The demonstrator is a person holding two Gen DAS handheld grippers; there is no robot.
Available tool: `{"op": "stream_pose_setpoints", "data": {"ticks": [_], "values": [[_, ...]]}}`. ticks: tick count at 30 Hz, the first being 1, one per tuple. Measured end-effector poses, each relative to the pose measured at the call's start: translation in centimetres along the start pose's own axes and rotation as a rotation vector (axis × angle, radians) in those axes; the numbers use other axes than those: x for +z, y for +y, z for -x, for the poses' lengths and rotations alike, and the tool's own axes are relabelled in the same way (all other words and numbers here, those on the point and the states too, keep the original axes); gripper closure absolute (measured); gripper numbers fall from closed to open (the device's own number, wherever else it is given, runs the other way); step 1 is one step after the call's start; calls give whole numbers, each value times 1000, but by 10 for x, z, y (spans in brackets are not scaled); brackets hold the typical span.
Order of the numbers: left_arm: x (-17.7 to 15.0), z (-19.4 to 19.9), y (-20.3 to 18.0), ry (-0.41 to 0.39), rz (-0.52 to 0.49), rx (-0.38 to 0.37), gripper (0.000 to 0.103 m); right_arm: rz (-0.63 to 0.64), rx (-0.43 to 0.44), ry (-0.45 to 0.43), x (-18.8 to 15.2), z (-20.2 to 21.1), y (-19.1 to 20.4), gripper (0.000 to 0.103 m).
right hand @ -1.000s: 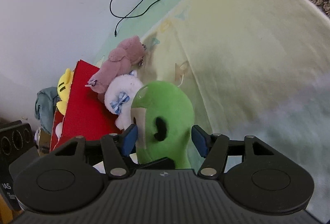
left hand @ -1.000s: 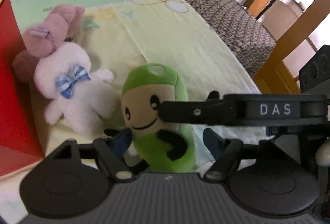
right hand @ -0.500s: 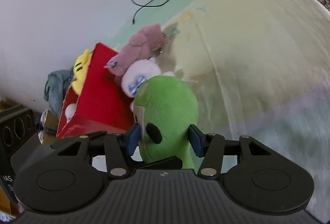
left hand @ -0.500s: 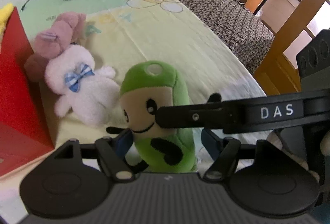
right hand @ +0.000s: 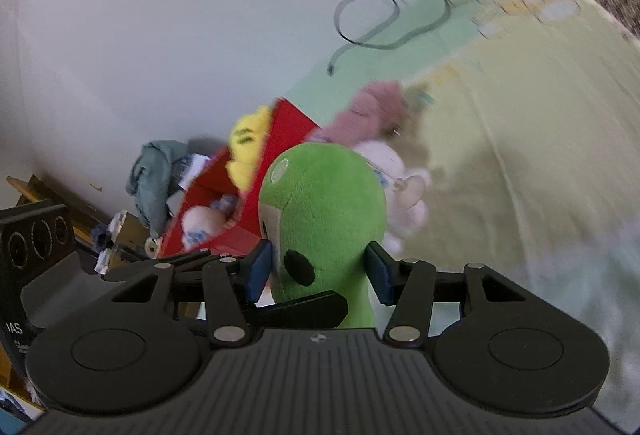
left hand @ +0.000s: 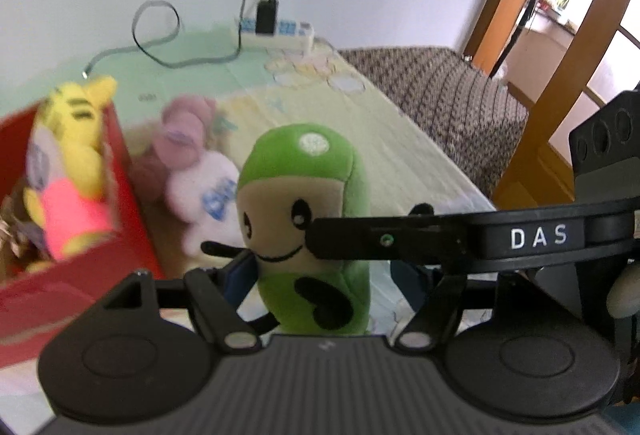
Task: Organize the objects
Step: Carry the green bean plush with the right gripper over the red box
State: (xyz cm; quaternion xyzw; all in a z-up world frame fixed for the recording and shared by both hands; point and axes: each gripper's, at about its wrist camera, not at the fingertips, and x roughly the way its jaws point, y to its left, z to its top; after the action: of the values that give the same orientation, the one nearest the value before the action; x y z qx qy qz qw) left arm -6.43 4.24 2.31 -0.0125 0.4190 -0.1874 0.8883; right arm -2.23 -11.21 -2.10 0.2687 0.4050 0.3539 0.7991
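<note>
**Green plush held over bed, box to the left**

Bed sheet has open run to its right edge, wall behind. Red box holds a yellow toy. Right gripper clamps green plush at both sides; left gripper straddles it, contact unclear.

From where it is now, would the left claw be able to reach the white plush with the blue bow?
Probably not directly: the green plush sits between the left claw fingers, blocking the path to the white plush beyond.
</note>
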Motion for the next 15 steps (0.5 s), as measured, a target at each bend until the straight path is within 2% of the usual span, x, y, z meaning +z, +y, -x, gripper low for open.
{"op": "stream_pose_setpoints", "data": {"ticks": [9,15], "values": [[3,62,49,-129,-7,13,30,79,55,-98,0,-23,66,49],[1,91,90,-187,-9,37,30,133,79,-122,4,-53,100,49]]}}
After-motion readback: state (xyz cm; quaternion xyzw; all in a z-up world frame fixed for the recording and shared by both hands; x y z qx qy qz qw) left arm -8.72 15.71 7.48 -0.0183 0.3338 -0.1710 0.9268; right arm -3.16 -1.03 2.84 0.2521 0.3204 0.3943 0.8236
